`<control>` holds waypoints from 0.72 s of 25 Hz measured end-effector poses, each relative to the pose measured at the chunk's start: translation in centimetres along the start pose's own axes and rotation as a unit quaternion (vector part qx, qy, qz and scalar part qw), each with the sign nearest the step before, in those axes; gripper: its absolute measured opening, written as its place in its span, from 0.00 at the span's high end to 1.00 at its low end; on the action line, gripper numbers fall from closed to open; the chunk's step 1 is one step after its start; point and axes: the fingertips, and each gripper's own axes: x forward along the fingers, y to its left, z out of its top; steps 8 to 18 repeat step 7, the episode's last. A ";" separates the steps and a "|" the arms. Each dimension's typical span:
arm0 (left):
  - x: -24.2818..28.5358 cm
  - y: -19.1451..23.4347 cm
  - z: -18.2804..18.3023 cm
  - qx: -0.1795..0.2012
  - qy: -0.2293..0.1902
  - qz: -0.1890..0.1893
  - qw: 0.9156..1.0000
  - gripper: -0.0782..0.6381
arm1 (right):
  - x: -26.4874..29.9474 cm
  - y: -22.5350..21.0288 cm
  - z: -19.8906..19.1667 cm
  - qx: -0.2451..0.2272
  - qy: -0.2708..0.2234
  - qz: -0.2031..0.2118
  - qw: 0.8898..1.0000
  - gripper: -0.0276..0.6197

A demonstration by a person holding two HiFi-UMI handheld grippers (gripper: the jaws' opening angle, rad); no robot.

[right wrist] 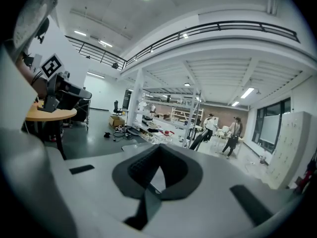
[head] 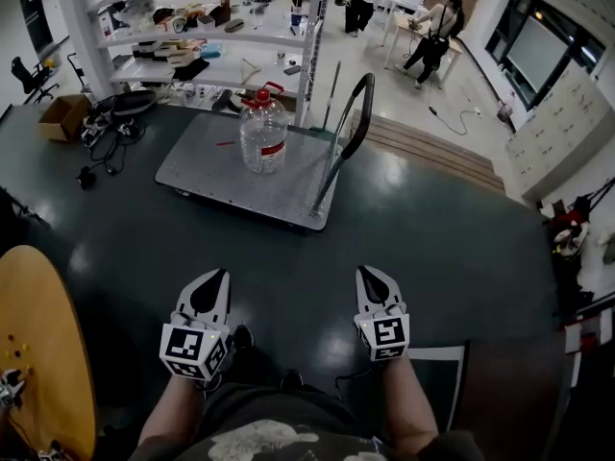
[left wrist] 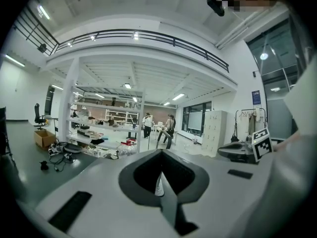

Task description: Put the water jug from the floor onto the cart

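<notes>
Water jug (head: 263, 133) first: it is off the floor already and stands upright on the cart (head: 202, 182), red cap up, about mid-deck and a little toward the far edge, well clear of the push handle (head: 351, 128) at the cart's right end.

My left claw (head: 212, 277) is closed with nothing in it; its own view shows the two jaws meeting in a single seam. The right claw (head: 371, 275) is the same, jaws together and empty. Both sit low and close to my operator's body, side by side and pointing forward across the dark floor (head: 432, 238) toward the cart.

From the claws the jug lies straight ahead and slightly left, well apart from both, with bare floor and the cart's near edge between. Its long axis is vertical. The left claw looks a touch nearer. Since the jug is on the deck, I judge the placing done and no reach needed.

The head view gives the jug's spot on the deck plainly. The gripper views look level into the room and show the shelving and the handle, but the jaws cover the lower middle, and I can't pick the jug out there with confidence.
</notes>
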 end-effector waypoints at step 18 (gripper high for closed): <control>-2.0 -2.4 -0.9 0.004 0.003 0.001 1.000 0.88 | -3.3 -0.7 -1.2 0.011 0.004 -0.005 1.000 0.97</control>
